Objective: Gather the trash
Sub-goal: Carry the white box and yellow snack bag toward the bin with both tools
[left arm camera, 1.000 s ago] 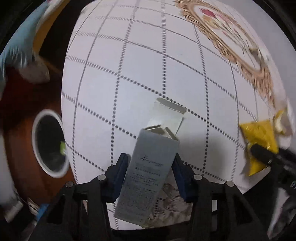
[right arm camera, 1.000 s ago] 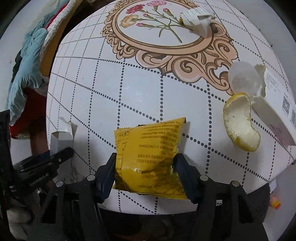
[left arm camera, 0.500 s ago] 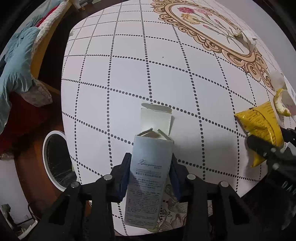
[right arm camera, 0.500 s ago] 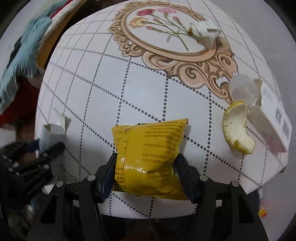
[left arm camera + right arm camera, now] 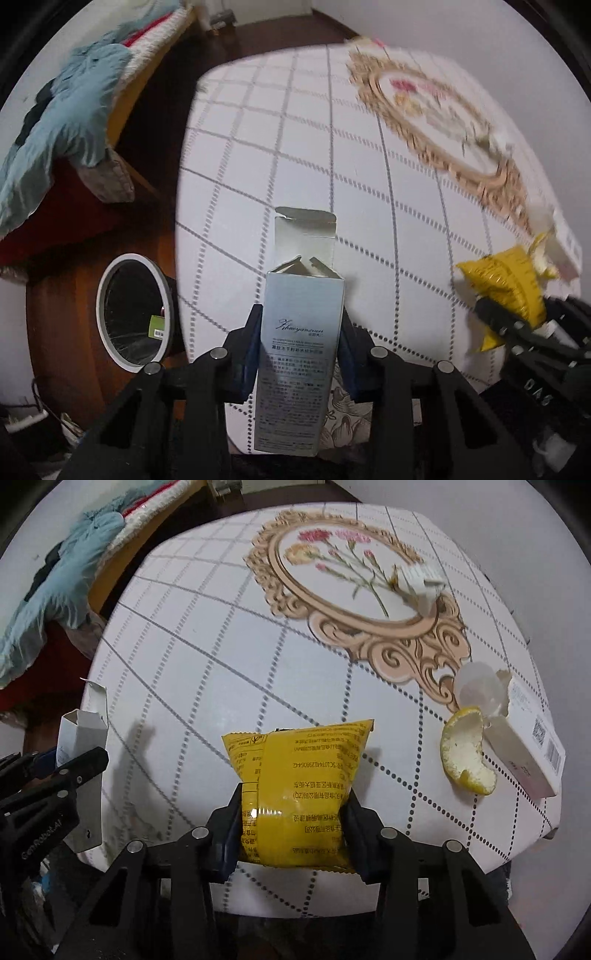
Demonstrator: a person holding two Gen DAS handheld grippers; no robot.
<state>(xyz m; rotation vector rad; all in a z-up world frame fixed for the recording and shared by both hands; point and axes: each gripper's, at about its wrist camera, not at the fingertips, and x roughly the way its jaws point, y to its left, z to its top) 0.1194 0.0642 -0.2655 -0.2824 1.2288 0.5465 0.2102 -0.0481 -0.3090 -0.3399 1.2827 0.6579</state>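
Note:
My left gripper (image 5: 300, 332) is shut on a tall silver-grey carton (image 5: 299, 354) with its top flap open, held above the near edge of the table (image 5: 277, 147). The carton also shows in the right wrist view (image 5: 83, 738). My right gripper (image 5: 293, 812) is shut on a yellow snack bag (image 5: 295, 775), also seen in the left wrist view (image 5: 506, 291). A round bin (image 5: 133, 314) with a white rim and black liner stands on the floor left of the table, below the left gripper.
On the table's right side lie a citrus peel (image 5: 465, 757), a white box (image 5: 524, 749), a pale eggshell-like piece (image 5: 478, 686) and crumpled white paper (image 5: 417, 579). A bed with a blue blanket (image 5: 62, 122) stands at far left.
Both grippers have drawn back and up from the table with their items held. The left view has swung so that the bin sits closer and fuller in view.

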